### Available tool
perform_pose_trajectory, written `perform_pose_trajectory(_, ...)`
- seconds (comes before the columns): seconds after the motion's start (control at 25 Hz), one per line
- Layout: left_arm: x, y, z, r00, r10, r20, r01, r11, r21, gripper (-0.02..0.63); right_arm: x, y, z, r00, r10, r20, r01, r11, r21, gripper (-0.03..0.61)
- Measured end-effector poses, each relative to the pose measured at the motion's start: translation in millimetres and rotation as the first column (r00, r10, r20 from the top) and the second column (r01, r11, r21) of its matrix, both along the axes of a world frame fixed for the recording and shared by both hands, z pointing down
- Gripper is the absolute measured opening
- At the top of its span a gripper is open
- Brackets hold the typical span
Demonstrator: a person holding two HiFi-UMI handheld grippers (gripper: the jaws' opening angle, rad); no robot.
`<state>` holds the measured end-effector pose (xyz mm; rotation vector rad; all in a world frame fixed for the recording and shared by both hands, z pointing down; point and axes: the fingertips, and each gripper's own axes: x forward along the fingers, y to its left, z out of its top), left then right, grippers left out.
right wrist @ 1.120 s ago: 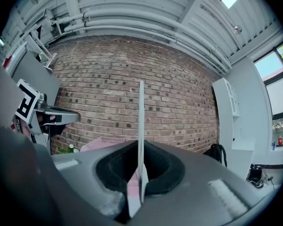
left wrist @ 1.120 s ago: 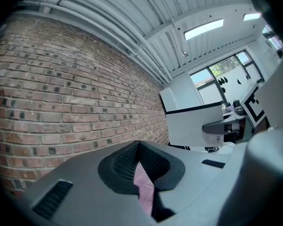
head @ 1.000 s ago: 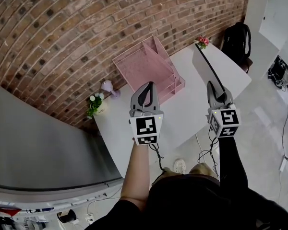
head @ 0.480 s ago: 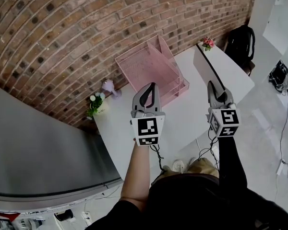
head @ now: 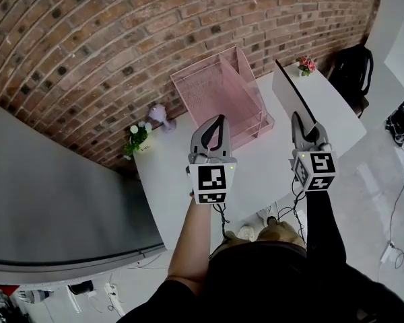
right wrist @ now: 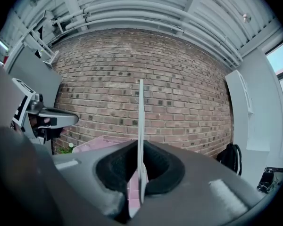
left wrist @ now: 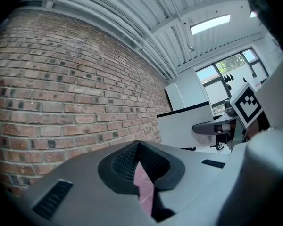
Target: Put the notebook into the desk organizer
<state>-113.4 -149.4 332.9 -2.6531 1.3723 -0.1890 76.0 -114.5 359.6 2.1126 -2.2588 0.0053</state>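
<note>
A pink mesh desk organizer [head: 222, 93] stands on the white table [head: 256, 170] against the brick wall. My right gripper [head: 298, 118] is shut on the lower edge of a thin white notebook [head: 291, 89] with a dark edge. It holds the notebook upright above the table, to the right of the organizer. The right gripper view shows the notebook [right wrist: 140, 121] edge-on between the pads, with the organizer [right wrist: 101, 142] low on the left. My left gripper [head: 219, 120] hangs in front of the organizer, shut and empty. The left gripper view shows the notebook [left wrist: 184, 126] at the right.
A small plant with white flowers [head: 137, 138] and a purple figure [head: 159, 115] stand at the table's back left. Pink flowers [head: 306, 64] sit at the far right corner, with a black backpack [head: 353, 69] beyond. A grey cabinet top [head: 54, 200] lies at the left.
The head view has swung a little, so the table and organizer sit slightly further right. Both grippers hold nearly the same place, and the notebook stays gripped upright.
</note>
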Motion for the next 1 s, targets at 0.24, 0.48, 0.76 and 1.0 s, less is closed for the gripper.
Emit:
perform_pose_trajectory(0.24, 18.8, -18.7, -1.0, 0.999, -0.029, 0.014, 0.029, 1.000, 0.007, 0.009, 8.5, -43.7, -0.7, 0.997, -0.071, 0.011, 0.071, 0.997, 0.004, 0.009)
perform_pose_trajectory(0.48, 27.8, -44.2, -3.2, 0.993, -0.116, 0.021, 0.116, 0.993, 0.009, 0.009, 15.6, -90.1, 4.3, 0.986, -0.162, 0.026, 0.162, 0.987, -0.006, 0.009)
perform_pose_trajectory(0.76, 44.1, -71.2, 5.8, 0.980, -0.198, 0.034, 0.198, 0.980, 0.003, 0.009, 28.5, -138.9, 30.7, 0.968, -0.245, 0.052, 0.248, 0.966, -0.067, 0.009)
perform_pose_trajectory(1.0, 58.2, -84.7, 15.3, 0.969, -0.242, 0.044, 0.243, 0.970, -0.011, 0.009, 31.8, -167.2, 54.3, 0.950, -0.307, 0.062, 0.312, 0.942, -0.120, 0.009)
